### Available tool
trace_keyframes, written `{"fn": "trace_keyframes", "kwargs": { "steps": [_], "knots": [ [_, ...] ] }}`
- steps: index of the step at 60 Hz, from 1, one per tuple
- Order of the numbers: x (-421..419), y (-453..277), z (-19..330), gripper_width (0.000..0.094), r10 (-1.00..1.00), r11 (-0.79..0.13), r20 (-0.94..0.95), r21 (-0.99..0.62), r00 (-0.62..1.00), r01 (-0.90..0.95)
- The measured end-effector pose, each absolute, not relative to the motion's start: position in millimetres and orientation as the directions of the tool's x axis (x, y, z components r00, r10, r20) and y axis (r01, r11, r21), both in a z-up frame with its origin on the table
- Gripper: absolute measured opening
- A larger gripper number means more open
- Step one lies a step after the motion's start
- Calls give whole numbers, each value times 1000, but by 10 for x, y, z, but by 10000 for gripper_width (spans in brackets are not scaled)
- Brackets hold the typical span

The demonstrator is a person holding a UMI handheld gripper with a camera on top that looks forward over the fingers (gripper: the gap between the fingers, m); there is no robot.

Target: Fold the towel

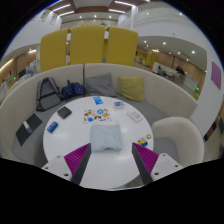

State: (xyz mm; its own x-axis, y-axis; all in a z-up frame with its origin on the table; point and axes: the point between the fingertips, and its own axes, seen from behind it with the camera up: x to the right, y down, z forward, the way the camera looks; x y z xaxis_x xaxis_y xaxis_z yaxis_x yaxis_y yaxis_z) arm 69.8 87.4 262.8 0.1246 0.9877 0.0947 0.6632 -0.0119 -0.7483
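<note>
A white folded towel (104, 134) lies on the round white table (70, 132), just ahead of my fingers and about midway between them. My gripper (111, 163) is open, held above the table's near part, with nothing between the magenta pads (78, 156). The fingers stand apart from the towel.
Small items lie beyond the towel: a dark phone-like object (64, 112), coloured bits (96, 101), cards (135, 116), and small toys (146, 140) at the right. A curved sofa (95, 78) with a backpack (47, 95) and yellow cushion (131, 88) rings the table. A cream chair (181, 138) stands right.
</note>
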Motion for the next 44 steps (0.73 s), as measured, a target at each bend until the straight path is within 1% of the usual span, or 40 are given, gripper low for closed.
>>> {"fn": "trace_keyframes", "kwargs": {
  "steps": [6,14,19,26,33,44],
  "knots": [
    [1405,699,3075,868,986,-21,89,-761,138,648],
    [2151,463,3415,870,985,-35,82,-763,150,646],
    [2461,357,3533,864,985,-32,84,-767,150,641],
    [2670,206,3655,867,986,-28,82,-777,145,629],
    [2745,74,3745,868,990,-36,57,-784,128,620],
    [2729,15,3837,871,991,-6,76,-799,110,601]
  ]
}}
